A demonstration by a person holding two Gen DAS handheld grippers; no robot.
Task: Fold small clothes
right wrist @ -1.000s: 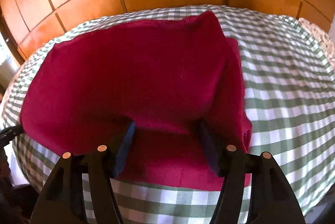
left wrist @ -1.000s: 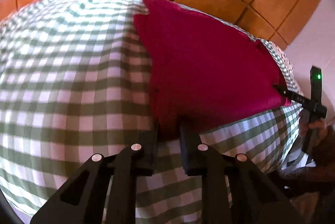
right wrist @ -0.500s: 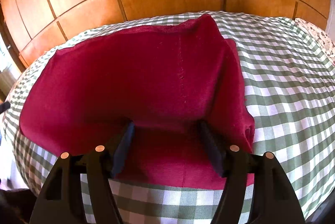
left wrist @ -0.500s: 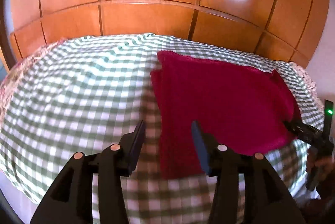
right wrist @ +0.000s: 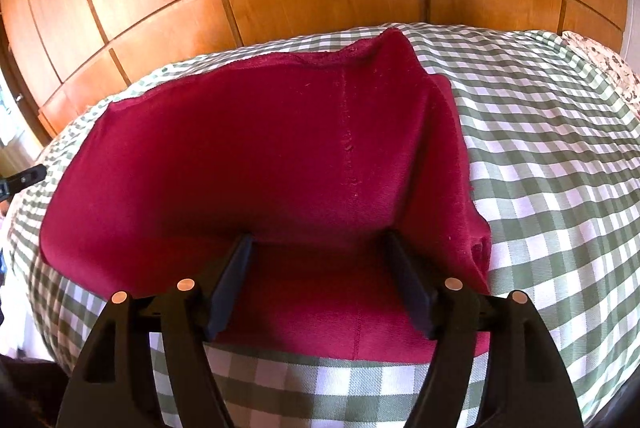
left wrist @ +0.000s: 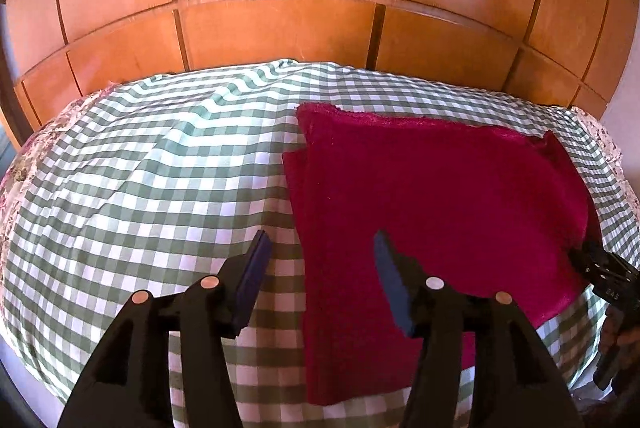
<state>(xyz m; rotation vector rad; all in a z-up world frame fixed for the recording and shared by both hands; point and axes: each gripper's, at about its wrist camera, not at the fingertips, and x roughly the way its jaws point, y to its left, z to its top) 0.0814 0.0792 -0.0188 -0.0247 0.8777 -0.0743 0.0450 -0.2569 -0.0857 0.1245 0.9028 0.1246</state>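
A dark red fleece garment [left wrist: 432, 211] lies folded on the green-and-white checked cloth [left wrist: 152, 179]. My left gripper [left wrist: 320, 260] is open and empty, raised above the garment's left edge. In the right wrist view the garment [right wrist: 248, 155] fills the middle, its upper layer folded over the lower one. My right gripper [right wrist: 318, 256] is open, its fingers low over the garment's near edge, holding nothing. The right gripper's tip [left wrist: 600, 268] shows in the left wrist view at the garment's right edge.
Orange wooden panelled doors [left wrist: 280, 7] stand behind the covered surface. A flowered fabric [right wrist: 600, 63] shows under the checked cloth at the far right edge. A white wall [left wrist: 628, 79] is at the right.
My left gripper let go of the garment's near left edge, opened and rose back from it. The right gripper stayed open over the near edge, almost unmoved.
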